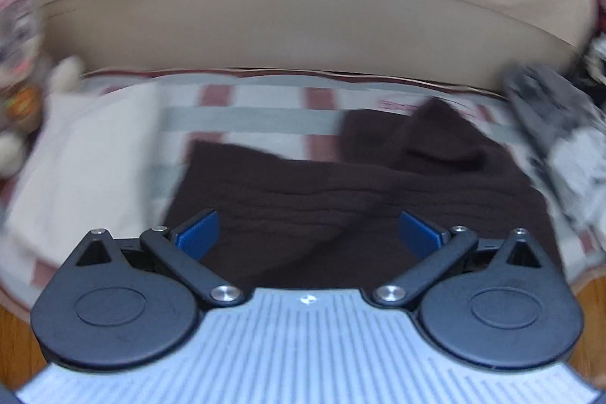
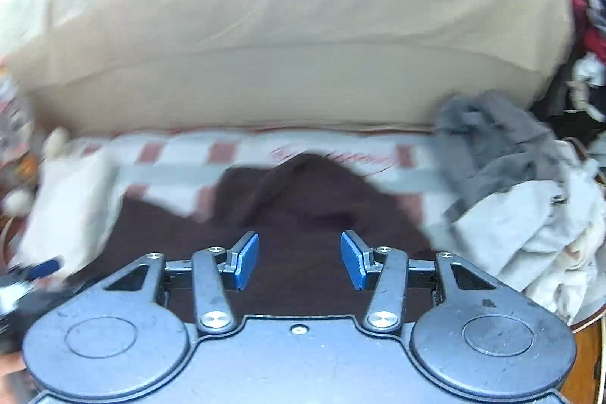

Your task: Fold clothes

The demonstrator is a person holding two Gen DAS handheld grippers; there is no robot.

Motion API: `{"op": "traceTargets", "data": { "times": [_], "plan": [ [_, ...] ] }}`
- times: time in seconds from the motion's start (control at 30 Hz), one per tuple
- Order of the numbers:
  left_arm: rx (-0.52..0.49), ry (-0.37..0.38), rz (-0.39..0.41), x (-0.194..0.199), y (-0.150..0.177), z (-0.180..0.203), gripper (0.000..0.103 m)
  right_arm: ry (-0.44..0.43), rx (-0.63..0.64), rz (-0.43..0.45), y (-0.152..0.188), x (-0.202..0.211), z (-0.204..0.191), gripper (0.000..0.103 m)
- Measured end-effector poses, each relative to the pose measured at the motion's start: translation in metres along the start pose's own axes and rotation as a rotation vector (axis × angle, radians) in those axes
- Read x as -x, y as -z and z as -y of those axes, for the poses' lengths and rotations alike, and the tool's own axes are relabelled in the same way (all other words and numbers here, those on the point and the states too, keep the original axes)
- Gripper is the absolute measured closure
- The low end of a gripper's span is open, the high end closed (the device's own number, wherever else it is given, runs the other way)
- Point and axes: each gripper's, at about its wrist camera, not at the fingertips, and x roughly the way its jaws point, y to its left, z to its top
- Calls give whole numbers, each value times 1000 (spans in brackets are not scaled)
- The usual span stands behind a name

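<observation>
A dark brown knitted garment (image 1: 303, 199) lies spread on a white blanket (image 1: 265, 97) with red-brown and grey stripes. One part of it is bunched up towards the back right. My left gripper (image 1: 308, 233) hovers over the garment's near part, its jaws wide open with nothing between the blue pads (image 1: 199, 233). In the right wrist view the same garment (image 2: 299, 199) lies below my right gripper (image 2: 299, 260), which is open and holds nothing. A blurred blue pad of the left gripper (image 2: 49, 265) shows at that view's lower left.
A folded cream cloth (image 1: 87, 158) lies left of the garment. A heap of grey and white clothes (image 2: 511, 177) sits to the right. A large beige cushion (image 1: 303, 25) rises behind the blanket. Blurred toys (image 1: 15, 70) crowd the far left.
</observation>
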Motion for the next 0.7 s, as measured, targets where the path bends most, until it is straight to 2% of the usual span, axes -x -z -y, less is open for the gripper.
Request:
{"op": "traceTargets", "data": {
  "times": [0.13,0.27,0.37,0.47,0.5,0.7],
  "plan": [
    [-17,53,-24,-7,-27,13,2,42,-124,-25,3,-53,53,49],
    [-25,134,-32,0,-62,18,3,80,-112,-113,-16,-97,82,50],
    [-105,91,-57,14,-73,26,3,67,-67,-160,-36,-111,87,50],
    [-263,-47,-58,23,-72,42,3,60,-17,-184,-48,-118,80,50],
    [-286,-78,-71,24,-72,44,3,57,5,-190,-51,-119,75,50],
    [-275,-118,-110,27,-86,57,3,86,124,-219,-83,-126,51,50]
  ]
}}
